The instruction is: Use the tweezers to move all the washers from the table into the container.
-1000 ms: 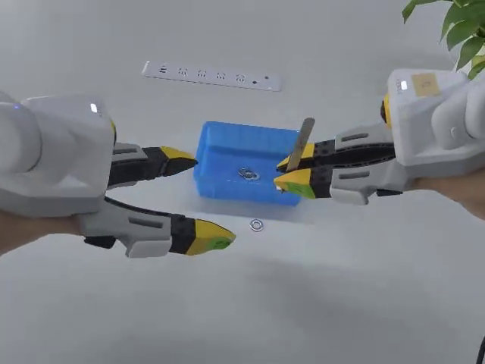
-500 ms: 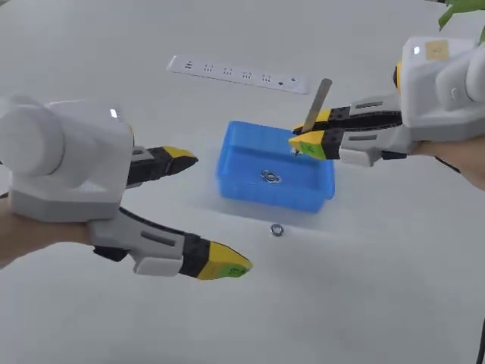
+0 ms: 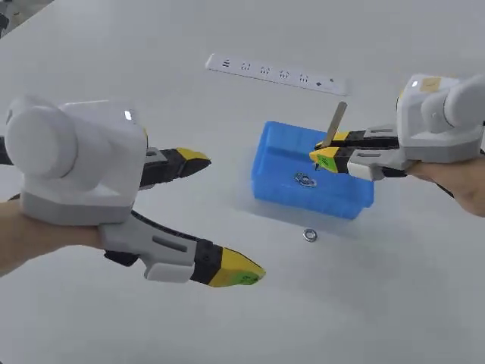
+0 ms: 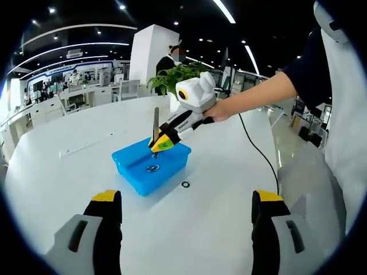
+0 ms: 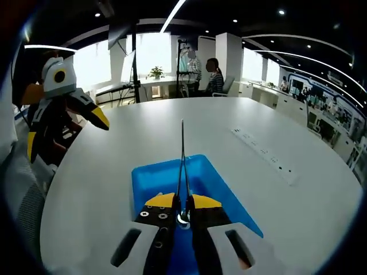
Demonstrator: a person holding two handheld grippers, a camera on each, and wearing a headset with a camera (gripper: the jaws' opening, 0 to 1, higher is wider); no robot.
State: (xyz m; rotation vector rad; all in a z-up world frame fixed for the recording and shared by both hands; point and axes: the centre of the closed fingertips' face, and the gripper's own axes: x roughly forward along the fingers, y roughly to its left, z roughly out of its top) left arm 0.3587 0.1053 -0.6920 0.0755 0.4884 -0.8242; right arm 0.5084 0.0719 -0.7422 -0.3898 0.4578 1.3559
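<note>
The blue container (image 3: pixel 282 184) sits mid-table with washers (image 3: pixel 305 180) lying inside. One washer (image 3: pixel 309 235) rests on the table just in front of it. My right gripper (image 3: pixel 321 157) hangs over the container's right half, shut on the tweezers (image 3: pixel 334 123), whose long end slants up and away. In the right gripper view the tweezers (image 5: pixel 182 146) run straight out between the jaws over the container (image 5: pixel 150 177). My left gripper (image 3: pixel 220 216) stays open to the left of the container, holding nothing. From the left gripper view, the loose washer (image 4: pixel 185 184) lies before the container (image 4: pixel 137 172).
A white power strip (image 3: pixel 276 73) lies behind the container. In the left gripper view a potted plant (image 4: pixel 178 74) stands at the table's far edge, and a person's arm reaches in from the right. Bare white tabletop surrounds the container.
The right gripper with the tweezers has shifted from the container's front right edge to above its inside. The left gripper stays open. The head camera has swung left.
</note>
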